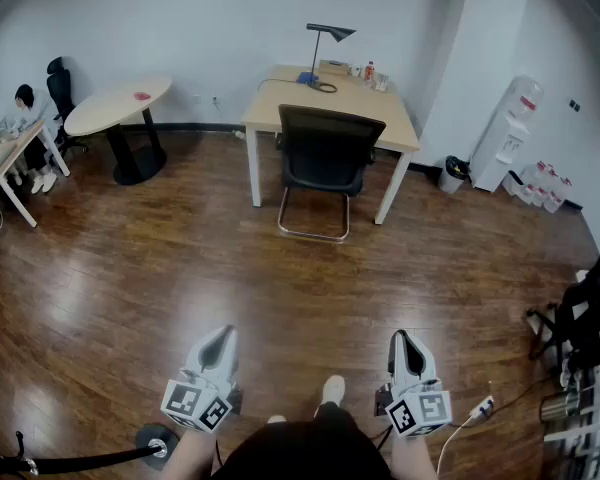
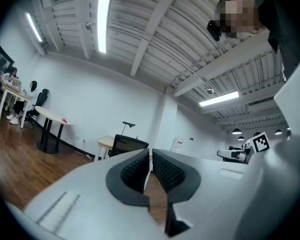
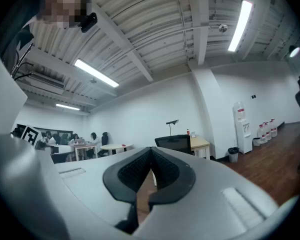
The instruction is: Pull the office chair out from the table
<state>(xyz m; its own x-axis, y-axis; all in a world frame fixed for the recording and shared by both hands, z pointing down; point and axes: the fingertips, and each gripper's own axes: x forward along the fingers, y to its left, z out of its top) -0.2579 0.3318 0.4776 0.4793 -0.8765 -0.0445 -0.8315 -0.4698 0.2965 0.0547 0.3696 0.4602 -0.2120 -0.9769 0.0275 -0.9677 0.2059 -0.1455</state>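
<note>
At table (image 1: 280,98), office chair (image 1: 325,158), front prob. under it; L tongs (image 1: 223,336), R tongs (image 1: 401,340) closed.

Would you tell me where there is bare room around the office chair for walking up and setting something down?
The wood floor in front of the office chair is bare, also between the round table and the desk. The desk's near half is free; its far edge, by the lamp, is crowded.

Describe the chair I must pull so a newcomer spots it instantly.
Against the far white wall stands a rectangular wooden desk with a black lamp. The office chair is tucked under its near side, back toward us. Unlike the tall chair at far left, it has a chrome sled base.
</note>
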